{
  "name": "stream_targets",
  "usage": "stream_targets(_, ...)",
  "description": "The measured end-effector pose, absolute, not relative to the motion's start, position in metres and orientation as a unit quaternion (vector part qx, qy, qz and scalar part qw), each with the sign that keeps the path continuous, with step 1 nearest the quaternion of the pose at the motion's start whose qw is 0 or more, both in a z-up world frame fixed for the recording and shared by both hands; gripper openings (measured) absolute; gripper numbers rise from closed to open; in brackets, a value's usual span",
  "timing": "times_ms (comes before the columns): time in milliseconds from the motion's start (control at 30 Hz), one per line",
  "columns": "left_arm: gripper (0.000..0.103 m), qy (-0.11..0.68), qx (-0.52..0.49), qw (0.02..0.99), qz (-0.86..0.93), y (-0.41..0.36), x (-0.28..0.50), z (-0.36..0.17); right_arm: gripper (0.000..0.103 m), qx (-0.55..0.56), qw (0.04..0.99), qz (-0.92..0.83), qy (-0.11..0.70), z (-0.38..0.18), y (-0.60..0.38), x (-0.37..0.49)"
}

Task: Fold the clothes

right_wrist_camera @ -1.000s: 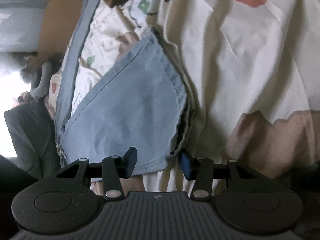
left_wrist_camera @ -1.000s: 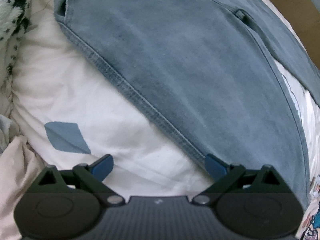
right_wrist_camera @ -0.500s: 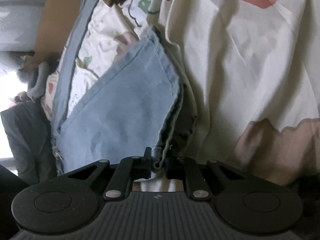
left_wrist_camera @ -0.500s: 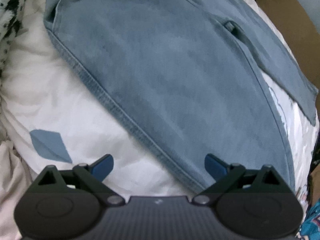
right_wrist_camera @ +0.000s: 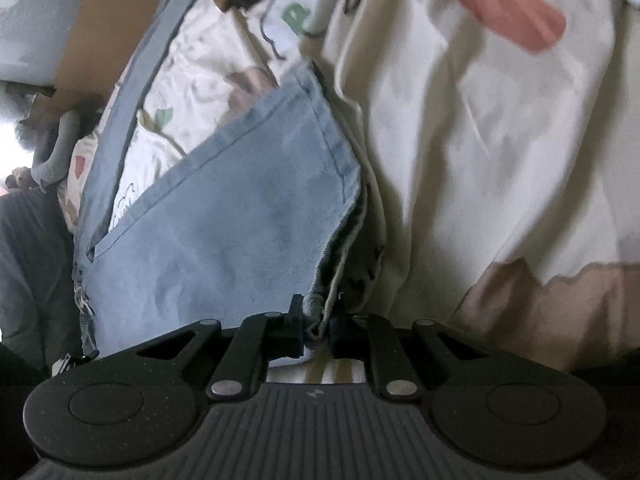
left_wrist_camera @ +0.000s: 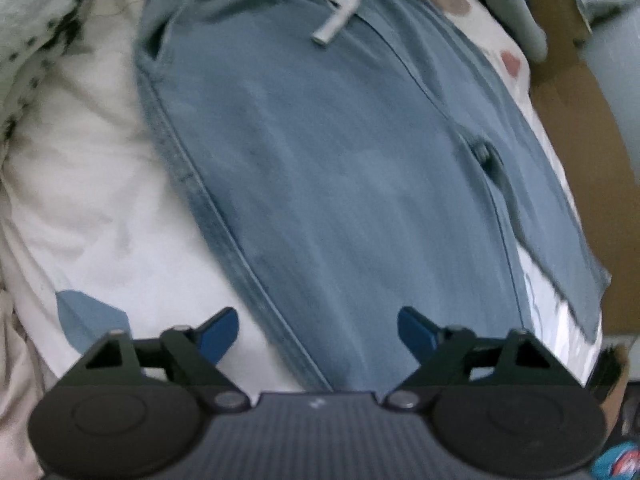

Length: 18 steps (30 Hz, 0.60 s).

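Right claw point(right_wrist_camera: 318, 330) pinching denim shorts point(right_wrist_camera: 224, 232) hem; left claw point(left_wrist_camera: 318, 326) closing — nothing gripped

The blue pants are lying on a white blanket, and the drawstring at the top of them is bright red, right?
Not quite. The blue pants do lie on the white blanket, but the drawstring is pale grey-white, not bright red. The left wrist view shows it at the waistband.

The trousers point(left_wrist_camera: 340, 168) lie spread on the bedsheet point(left_wrist_camera: 100, 208), their drawstring point(left_wrist_camera: 336, 16) at the far end. A cardboard box point(left_wrist_camera: 576, 128) stands just beside the bedsheet's right edge, a spotted blanket point(left_wrist_camera: 28, 40) at its far left corner.
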<state>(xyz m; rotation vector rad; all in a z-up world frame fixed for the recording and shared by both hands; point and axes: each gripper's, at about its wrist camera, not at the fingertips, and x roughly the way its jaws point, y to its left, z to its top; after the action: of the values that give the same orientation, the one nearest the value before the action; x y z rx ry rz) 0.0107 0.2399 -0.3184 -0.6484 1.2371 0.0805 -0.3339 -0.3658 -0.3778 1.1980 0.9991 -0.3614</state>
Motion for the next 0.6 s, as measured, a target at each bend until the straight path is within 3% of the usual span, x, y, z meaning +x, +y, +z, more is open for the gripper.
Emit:
stream_targets(267, 0.059, 0.513, -0.374, 0.768, 0.084, 0.269, 0.002, -0.329, 0.009, 0.513, 0.714, -0.175, 0.442, -0.339, -0.369, -0.323)
stream_targets(600, 0.055, 0.43, -0.493, 0.748, 0.113, 0.316, -0.025, -0.347, 0.009, 0.515, 0.711, -0.198, 0.436, -0.314, -0.371, -0.321)
